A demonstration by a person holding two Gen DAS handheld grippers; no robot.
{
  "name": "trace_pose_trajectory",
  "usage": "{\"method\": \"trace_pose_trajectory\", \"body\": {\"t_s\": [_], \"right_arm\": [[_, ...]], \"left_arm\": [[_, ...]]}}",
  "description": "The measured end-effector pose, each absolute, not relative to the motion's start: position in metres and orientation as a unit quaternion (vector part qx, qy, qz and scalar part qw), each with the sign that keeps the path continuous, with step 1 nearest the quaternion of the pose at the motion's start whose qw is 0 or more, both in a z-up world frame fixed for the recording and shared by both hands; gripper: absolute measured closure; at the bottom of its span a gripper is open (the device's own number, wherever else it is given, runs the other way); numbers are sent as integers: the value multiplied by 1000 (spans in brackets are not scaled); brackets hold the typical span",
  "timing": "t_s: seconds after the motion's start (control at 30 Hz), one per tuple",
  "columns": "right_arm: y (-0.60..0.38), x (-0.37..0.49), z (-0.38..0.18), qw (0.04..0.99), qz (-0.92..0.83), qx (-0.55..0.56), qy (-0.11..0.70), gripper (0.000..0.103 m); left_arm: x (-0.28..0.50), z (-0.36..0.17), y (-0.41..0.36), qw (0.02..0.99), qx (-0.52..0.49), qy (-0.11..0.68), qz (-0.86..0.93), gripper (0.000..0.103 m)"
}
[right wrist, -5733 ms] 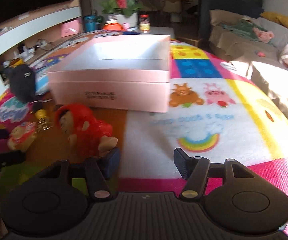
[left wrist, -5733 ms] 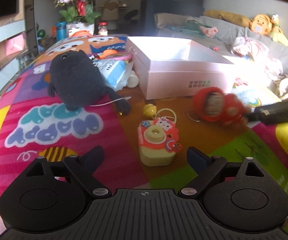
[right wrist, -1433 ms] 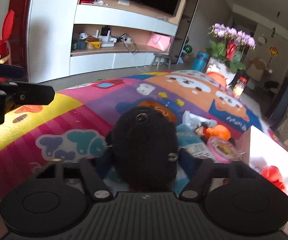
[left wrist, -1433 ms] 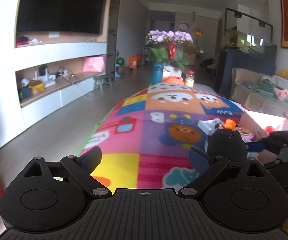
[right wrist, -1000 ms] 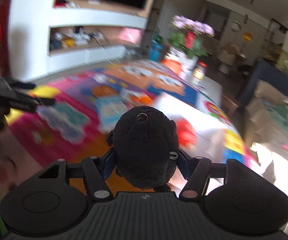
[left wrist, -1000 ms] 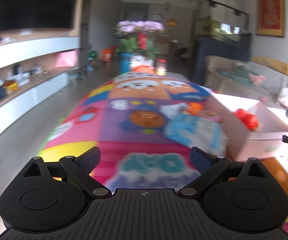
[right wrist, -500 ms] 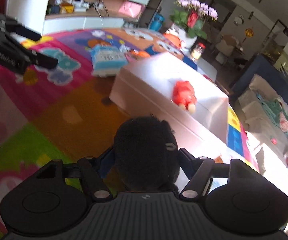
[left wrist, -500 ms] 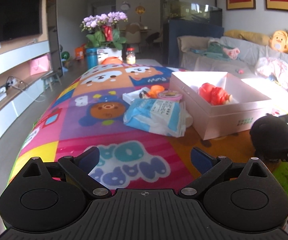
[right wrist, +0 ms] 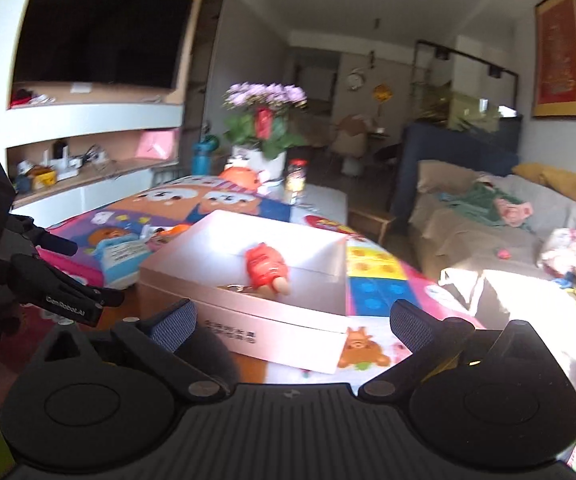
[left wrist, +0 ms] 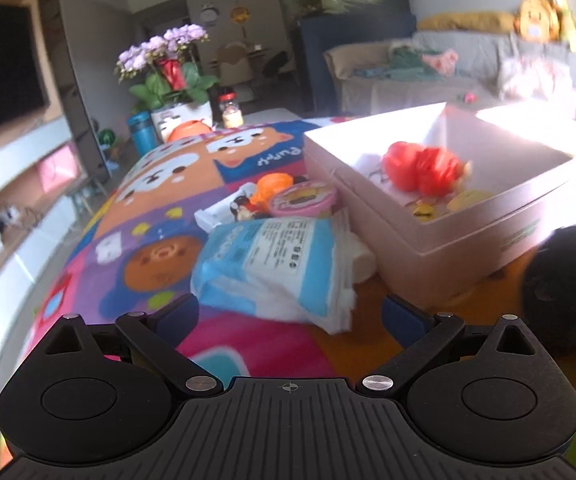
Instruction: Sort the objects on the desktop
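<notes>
My left gripper (left wrist: pixel 290 314) is open, low over the colourful mat, with a blue and white packet (left wrist: pixel 275 268) just ahead of its fingers. A red doll (left wrist: pixel 424 170) lies inside the pink box (left wrist: pixel 468 236). The black plush (left wrist: pixel 568 292) sits blurred at the right, on the mat in front of the box. My right gripper (right wrist: pixel 294 324) faces the pink box (right wrist: pixel 255 320) and its jaws are opening wide. The black plush (right wrist: pixel 207 354) shows only as a dark mass low by its left finger, free of both pads. The red doll (right wrist: pixel 265 268) lies in the box.
A pink round tin (left wrist: pixel 302 202) and an orange toy (left wrist: pixel 273 184) lie behind the packet. A flower pot (left wrist: pixel 175 108) and a jar (left wrist: pixel 229 110) stand at the mat's far end. A sofa (right wrist: pixel 488 216) with clothes is on the right. The left gripper (right wrist: pixel 67 300) reaches in from the left.
The right gripper's jaws have spread and the black plush has dropped out of them to the mat before the box. The left gripper has moved closer to the blue packet.
</notes>
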State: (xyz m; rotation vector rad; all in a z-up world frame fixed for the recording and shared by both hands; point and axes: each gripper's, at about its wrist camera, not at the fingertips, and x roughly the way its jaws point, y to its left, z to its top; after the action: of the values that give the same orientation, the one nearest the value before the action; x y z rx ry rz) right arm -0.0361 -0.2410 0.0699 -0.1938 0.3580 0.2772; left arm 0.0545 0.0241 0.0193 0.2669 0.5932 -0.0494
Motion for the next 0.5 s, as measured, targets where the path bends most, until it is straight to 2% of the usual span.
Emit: {"method": "trace_pose_trajectory", "body": {"t_s": [0.3,0.5], "right_arm": [[-260,-21,37,965,118,-30,231,0],[-275,-14,18,962,106,74,239,0]], "left_arm": [[54,28,82,930,183,287,140,2],[55,53,116,952,16,301,51,2]]}}
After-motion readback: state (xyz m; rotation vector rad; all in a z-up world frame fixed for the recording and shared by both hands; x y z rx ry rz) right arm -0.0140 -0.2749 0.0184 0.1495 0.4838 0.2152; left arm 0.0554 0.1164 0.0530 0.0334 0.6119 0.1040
